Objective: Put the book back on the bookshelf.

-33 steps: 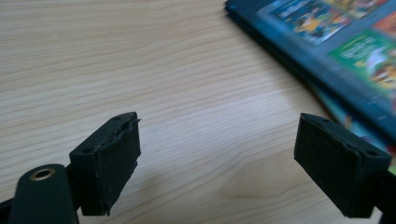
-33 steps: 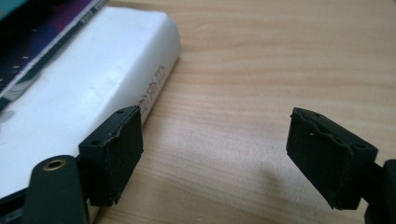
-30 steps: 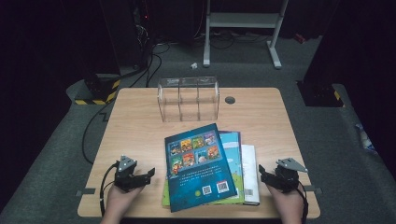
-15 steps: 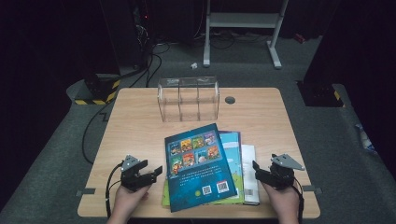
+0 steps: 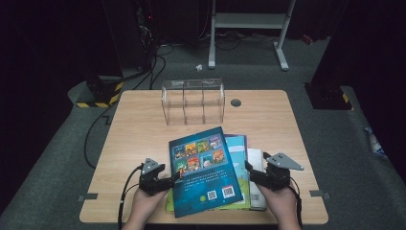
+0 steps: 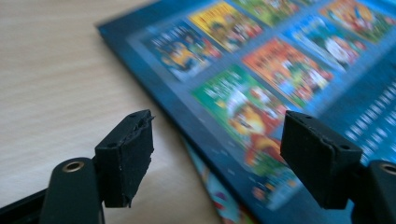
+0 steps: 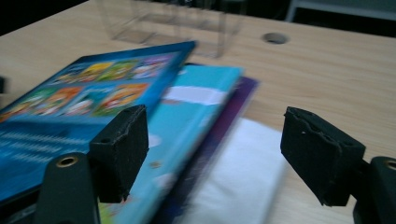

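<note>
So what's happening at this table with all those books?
A person holds a two-jaw gripper in each hand at a stack of picture books on a wooden table. The left gripper is at the left edge of the top dark blue book; the right gripper is at the stack's right side. Both have just been closing a little, yet their jaws stand open and grip nothing. A clear plastic organizer stands beyond the books.

A dim lab or test room — grey carpet, trailing cables [image 5: 153,67], a white metal stand [image 5: 249,28], hazard-striped block [image 5: 98,93] — around one wooden table [image 5: 139,139].
</note>
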### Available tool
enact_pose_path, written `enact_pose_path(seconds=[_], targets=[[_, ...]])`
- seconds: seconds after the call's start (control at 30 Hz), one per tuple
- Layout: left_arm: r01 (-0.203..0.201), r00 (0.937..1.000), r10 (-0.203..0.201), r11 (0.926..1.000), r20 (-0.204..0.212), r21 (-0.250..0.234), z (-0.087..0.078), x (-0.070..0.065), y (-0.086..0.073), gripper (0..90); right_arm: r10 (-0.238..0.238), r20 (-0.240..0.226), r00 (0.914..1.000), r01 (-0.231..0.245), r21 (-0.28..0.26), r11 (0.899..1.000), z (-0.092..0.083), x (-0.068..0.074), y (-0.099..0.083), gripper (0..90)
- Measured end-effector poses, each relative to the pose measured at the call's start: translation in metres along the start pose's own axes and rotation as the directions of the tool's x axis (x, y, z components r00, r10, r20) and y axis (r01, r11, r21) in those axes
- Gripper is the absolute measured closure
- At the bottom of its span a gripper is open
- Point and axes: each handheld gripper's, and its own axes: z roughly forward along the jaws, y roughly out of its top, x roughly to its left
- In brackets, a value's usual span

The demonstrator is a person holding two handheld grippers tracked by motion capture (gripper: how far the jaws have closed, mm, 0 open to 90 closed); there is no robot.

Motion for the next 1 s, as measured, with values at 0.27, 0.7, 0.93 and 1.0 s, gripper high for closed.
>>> enact_pose_path(seconds=[0.27,0.7,0.93,1.0], targets=[[0.027,0.9988,-0.028,0.9994,0.04,0.021,0.0,-0.008,-0.003,24.8,-0.008,-0.088,0.9961,0.014,0.065,0.998,0.0,0.028,-0.005,27.9],[0.052,0.9953,-0.054,0.9983,0.081,0.027,0.005,-0.01,-0.006,17.7,-0.037,-0.092,0.9951,0.045,0.087,0.995,0.006,0.043,-0.011,21.7],[0.039,0.9954,-0.04,0.9991,0.087,0.018,0.008,-0.01,-0.005,18.3,-0.044,-0.098,0.9943,0.054,0.108,0.993,0.007,0.048,-0.014,29.7],[0.039,0.9948,-0.04,0.9992,0.094,0.012,0.01,-0.012,-0.003,18.9,-0.056,-0.096,0.9938,0.066,0.108,0.992,0.007,0.05,-0.016,29.5]])
